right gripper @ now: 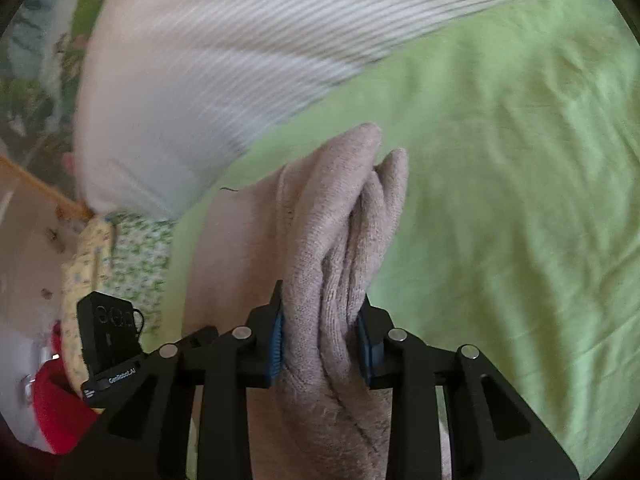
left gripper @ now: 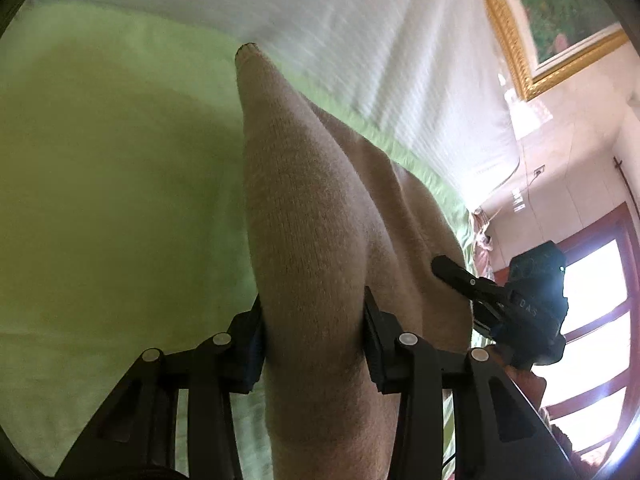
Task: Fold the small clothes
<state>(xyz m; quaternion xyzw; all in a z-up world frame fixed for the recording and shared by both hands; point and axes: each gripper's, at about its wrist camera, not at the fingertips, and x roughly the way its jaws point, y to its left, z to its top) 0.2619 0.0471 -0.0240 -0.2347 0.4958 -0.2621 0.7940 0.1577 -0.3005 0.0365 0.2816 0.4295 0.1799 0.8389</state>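
Note:
A beige knitted garment [left gripper: 320,216] hangs lifted over the green bed sheet [left gripper: 112,184]. My left gripper [left gripper: 314,340] is shut on a thick fold of it, and the cloth fills the whole gap between the pads. In the right wrist view the same beige knit [right gripper: 340,216] is bunched in several folds, with my right gripper [right gripper: 322,344] shut on it between its blue pads. The right gripper [left gripper: 460,276] also shows at the garment's right edge in the left wrist view. The left gripper's body [right gripper: 108,336] sits at the lower left of the right wrist view.
A white ribbed cover [left gripper: 360,40] lies along the far side of the green sheet [right gripper: 500,160]. A gold-framed picture [left gripper: 532,28] and a window [left gripper: 592,300] are to the right. A floral cloth [right gripper: 132,248] and a red sleeve [right gripper: 56,404] sit at the left.

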